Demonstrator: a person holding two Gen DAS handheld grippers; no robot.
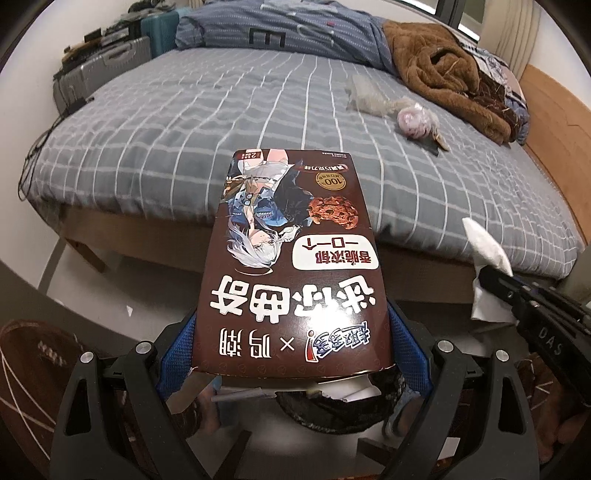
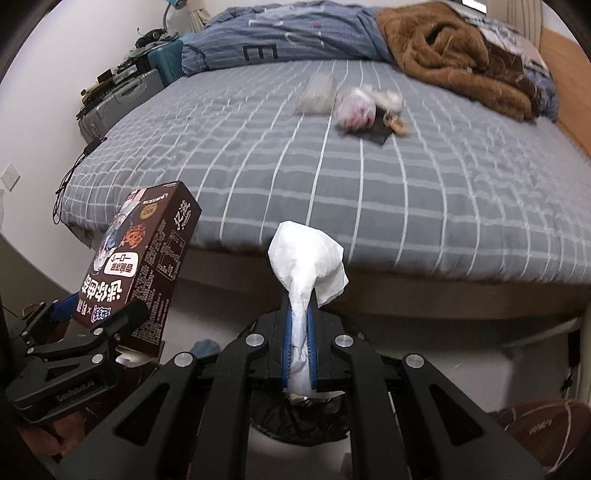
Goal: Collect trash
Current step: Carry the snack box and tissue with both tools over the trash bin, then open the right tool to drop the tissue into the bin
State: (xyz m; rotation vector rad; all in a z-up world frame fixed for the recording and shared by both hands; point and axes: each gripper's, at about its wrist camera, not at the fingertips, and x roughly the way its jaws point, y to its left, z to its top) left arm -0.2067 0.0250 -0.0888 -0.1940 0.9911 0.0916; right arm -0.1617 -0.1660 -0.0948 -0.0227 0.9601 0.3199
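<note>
My left gripper (image 1: 293, 332) is shut on a brown cookie box (image 1: 295, 258) and holds it above a bin lined with a black bag (image 1: 332, 398). The box also shows at the left of the right wrist view (image 2: 140, 258). My right gripper (image 2: 298, 325) is shut on a crumpled white tissue (image 2: 310, 258), above the same bin (image 2: 299, 421). The tissue shows at the right of the left wrist view (image 1: 487, 251). More trash lies on the bed: a clear plastic wrapper (image 1: 364, 94), a pink-white plastic ball (image 1: 413, 120) and a dark wrapper (image 1: 432, 146).
The bed (image 1: 221, 122) with a grey checked sheet fills the view ahead. A blue duvet (image 1: 280, 29) and a brown fleece (image 1: 450, 70) lie at its far end. Suitcases (image 1: 107, 70) stand at the far left. A basketball (image 2: 543, 428) lies on the floor.
</note>
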